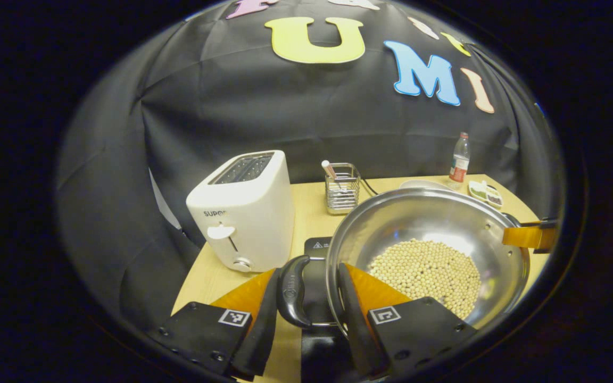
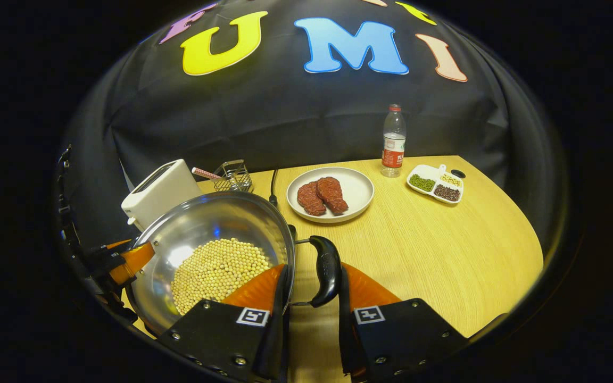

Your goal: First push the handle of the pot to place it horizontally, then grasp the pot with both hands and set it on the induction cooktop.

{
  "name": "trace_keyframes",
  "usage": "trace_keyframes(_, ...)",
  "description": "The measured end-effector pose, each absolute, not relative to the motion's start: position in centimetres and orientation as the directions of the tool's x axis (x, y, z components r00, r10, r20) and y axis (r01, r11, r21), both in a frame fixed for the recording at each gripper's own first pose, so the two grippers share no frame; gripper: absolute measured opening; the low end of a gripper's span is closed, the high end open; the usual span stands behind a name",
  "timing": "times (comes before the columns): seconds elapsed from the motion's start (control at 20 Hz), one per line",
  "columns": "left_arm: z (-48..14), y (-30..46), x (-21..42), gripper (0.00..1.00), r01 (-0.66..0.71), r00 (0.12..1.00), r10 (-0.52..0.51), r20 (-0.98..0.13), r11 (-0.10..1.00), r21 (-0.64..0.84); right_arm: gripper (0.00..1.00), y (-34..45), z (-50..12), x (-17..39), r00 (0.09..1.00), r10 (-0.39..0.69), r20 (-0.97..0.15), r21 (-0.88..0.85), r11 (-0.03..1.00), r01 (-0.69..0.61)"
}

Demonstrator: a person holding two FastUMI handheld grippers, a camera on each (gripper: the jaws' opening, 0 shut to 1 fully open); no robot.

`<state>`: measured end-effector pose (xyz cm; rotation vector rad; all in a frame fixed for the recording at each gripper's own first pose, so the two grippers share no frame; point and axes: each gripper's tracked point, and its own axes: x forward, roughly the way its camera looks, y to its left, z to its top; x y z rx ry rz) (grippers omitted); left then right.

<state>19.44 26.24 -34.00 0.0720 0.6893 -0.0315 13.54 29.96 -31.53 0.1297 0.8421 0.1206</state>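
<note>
Left gripper view: left gripper straddles black side handle of steel pot; one finger outside handle, other inside pot rim; firm pinch hard to confirm. Pot (beans inside) sits over black cooktop, beside white toaster. Wire rack, bottle behind.

Right gripper view: right gripper likewise flanks opposite handle; left finger against pot wall, right finger touching handle; true grip not clear. Plate with meat, sectioned dish on wooden table.
</note>
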Motion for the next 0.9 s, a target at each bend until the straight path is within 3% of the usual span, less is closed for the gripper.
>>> trace_keyframes(0.05, -33.9, 26.4, 19.6, 0.63, 0.055, 0.773, -0.006, -0.635, 0.997, 0.058, 0.44, 30.1, -31.6, 13.5, 0.656, 0.161, -0.738, 0.168, 0.984, -0.052)
trace_keyframes(0.1, -33.9, 26.7, 19.8, 0.71, 0.054, 0.774, -0.006, -0.634, 0.997, 0.057, 0.44, 30.3, -31.7, 13.7, 0.658, 0.164, -0.735, 0.173, 0.984, -0.052)
trace_keyframes(0.15, -33.9, 26.9, 19.8, 0.68, 0.05, 0.773, -0.004, -0.635, 0.997, 0.055, 0.44, 30.4, -31.7, 13.9, 0.66, 0.166, -0.733, 0.173, 0.983, -0.056)
trace_keyframes(0.2, -34.0, 26.9, 19.8, 0.73, 0.046, 0.775, -0.001, -0.632, 0.998, 0.054, 0.45, 30.6, -31.7, 13.8, 0.662, 0.173, -0.729, 0.174, 0.983, -0.065)
trace_keyframes(0.3, -33.3, 27.4, 20.5, 0.72, 0.04, 0.799, 0.021, -0.6, 0.995, 0.087, 0.51, 30.9, -31.1, 13.9, 0.668, 0.196, -0.717, 0.175, 0.979, -0.099)
trace_keyframes(0.4, -31.4, 27.9, 20.6, 1.0, 0.018, 0.831, 0.049, -0.555, 0.993, 0.114, 1.0, 29.6, -29.8, 14.2, 0.707, 0.165, -0.687, 0.142, 0.986, -0.092)
trace_keyframes(0.45, -30.3, 27.9, 20.7, 1.0, 0.014, 0.846, 0.055, -0.53, 0.992, 0.125, 0.96, 29.2, -28.8, 14.4, 0.733, 0.156, -0.662, 0.135, 0.987, -0.088)
trace_keyframes(0.9, -18.0, 20.5, 19.4, 0.98, 0.03, 0.952, 0.013, -0.306, 0.99, 0.137, 0.98, 20.1, -18.7, 13.8, 0.894, 0.111, -0.434, 0.055, 0.994, -0.097)
